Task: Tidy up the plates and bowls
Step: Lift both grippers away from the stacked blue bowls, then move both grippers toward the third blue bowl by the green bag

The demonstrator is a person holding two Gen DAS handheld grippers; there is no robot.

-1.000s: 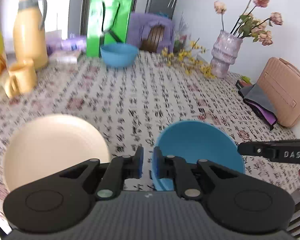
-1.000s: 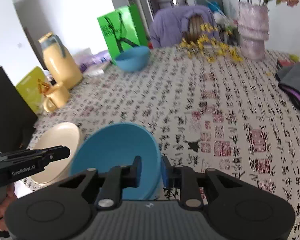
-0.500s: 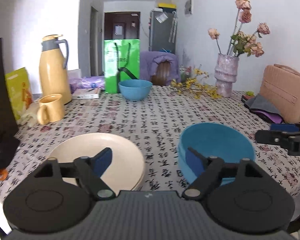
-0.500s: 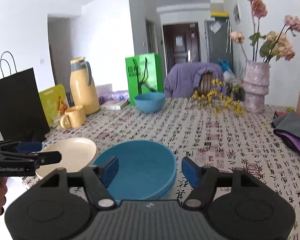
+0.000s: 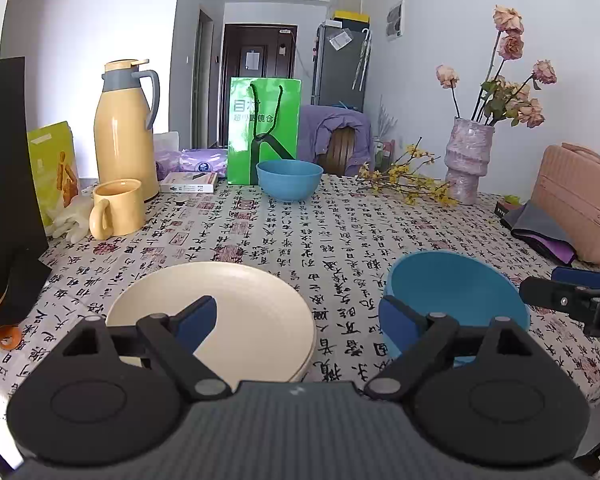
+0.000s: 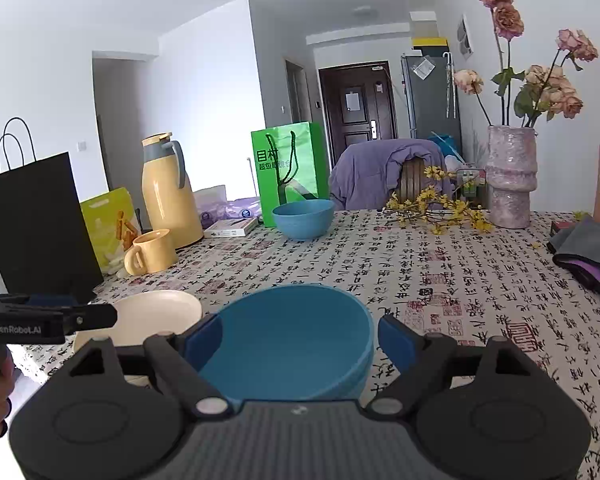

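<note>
A: Nearest the table edge, what do the grippers hold?

B: Nothing. The left gripper (image 5: 296, 316) has just spread wide above the cream plates (image 5: 236, 320); the right gripper (image 6: 300, 340) has just spread too, straddling the near blue bowl (image 6: 292, 332) without pressing it.

A: And beyond?

B: Bare patterned tablecloth (image 5: 300, 236) runs to the far blue bowl (image 5: 289, 179), with the mug (image 5: 116, 208) left and the vase (image 5: 466, 160) right.
</note>
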